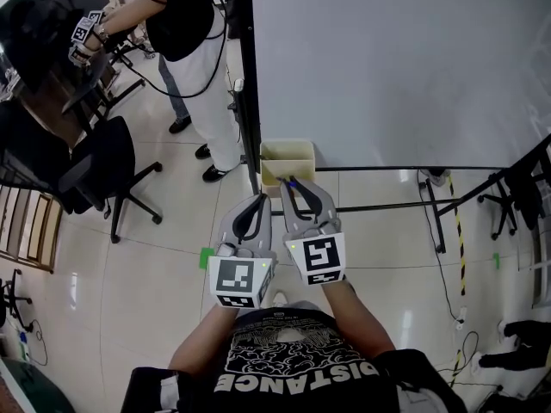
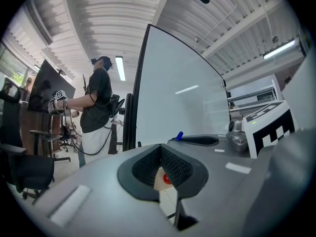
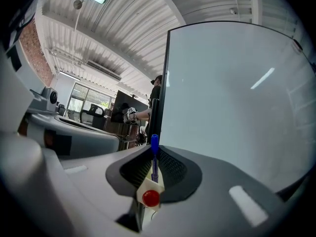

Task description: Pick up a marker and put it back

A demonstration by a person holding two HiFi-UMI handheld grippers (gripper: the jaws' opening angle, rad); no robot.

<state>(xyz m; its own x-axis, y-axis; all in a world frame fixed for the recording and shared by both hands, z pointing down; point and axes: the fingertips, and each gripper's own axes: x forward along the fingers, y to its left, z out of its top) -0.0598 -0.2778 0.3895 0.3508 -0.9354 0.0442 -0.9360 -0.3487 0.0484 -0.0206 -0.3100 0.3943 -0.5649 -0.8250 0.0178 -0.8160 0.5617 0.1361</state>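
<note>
From your head: both grippers point at the whiteboard (image 1: 396, 67), the right gripper (image 1: 293, 184) tipped at the near edge of the cream tray (image 1: 287, 149), the left gripper (image 1: 257, 200) just beside it. Left gripper view: jaws pressed together, empty; the marker (image 2: 179, 136) shows its blue cap off right. Right gripper view: you're pinching that marker upright, a red cap (image 3: 150, 197) below it. Looks like the carry step. Next, lower it straight into the tray, then let go.
</note>
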